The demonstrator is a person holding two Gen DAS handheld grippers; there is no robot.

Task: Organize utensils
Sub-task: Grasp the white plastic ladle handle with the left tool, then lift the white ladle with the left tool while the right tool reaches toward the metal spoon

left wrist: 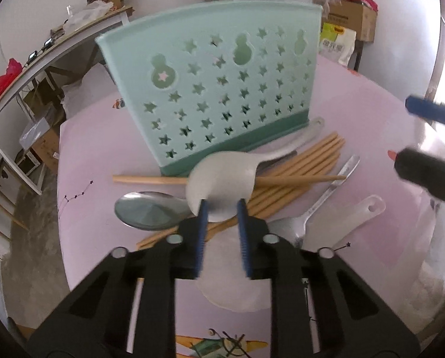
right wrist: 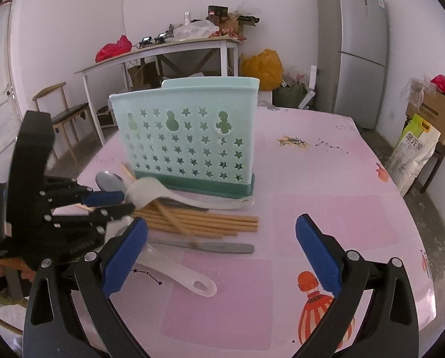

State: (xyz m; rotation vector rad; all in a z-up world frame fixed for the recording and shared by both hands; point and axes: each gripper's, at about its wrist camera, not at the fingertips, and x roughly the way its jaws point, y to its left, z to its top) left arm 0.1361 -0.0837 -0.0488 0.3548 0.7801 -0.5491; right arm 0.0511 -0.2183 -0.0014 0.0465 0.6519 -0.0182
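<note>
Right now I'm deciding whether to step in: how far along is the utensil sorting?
Barely started. No handles show above the green caddy. In hand: the left hand-held gripper is shut on the grey spoon's bowl; the right hand-held gripper is open. Left on the table: chopsticks, metal spoon, knife, white scoop.

Lived-in home room: fridge [right wrist: 353, 44], cluttered side table [right wrist: 162, 50], wooden chair [right wrist: 64, 113]

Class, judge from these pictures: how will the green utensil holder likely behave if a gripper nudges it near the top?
The utensil holder looks tall, narrow and of thin perforated plastic, so probably light. It seems empty, so a high push may tip it. On the smooth tablecloth a low push would likelier slide it.
</note>
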